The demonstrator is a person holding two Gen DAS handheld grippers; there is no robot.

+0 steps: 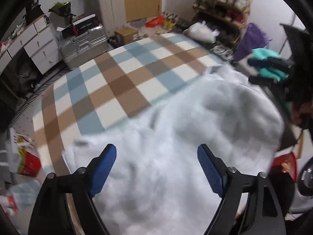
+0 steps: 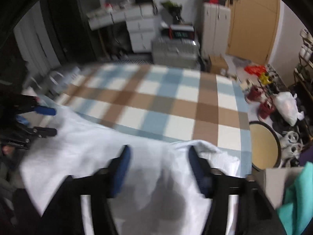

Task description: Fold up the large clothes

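A large white garment point(image 1: 185, 137) lies rumpled on a table with a blue, brown and white checked cloth point(image 1: 121, 74). My left gripper point(image 1: 156, 156) is open above the garment, its blue pads wide apart with nothing between them. In the right wrist view the garment point(image 2: 93, 148) spreads over the near part of the checked cloth point(image 2: 166, 105). My right gripper point(image 2: 158, 156) is open over the garment's near edge. The left gripper point(image 2: 50, 121) shows at the far left of that view, open. Both views are blurred.
Silver suitcases point(image 1: 82, 45), white drawers point(image 1: 37, 45) and a cardboard box point(image 1: 126, 34) stand beyond the table. A shoe rack point(image 1: 221, 4) and bags are at the back right. Teal clothes point(image 2: 297, 197) lie at right, next to a round stool point(image 2: 264, 145).
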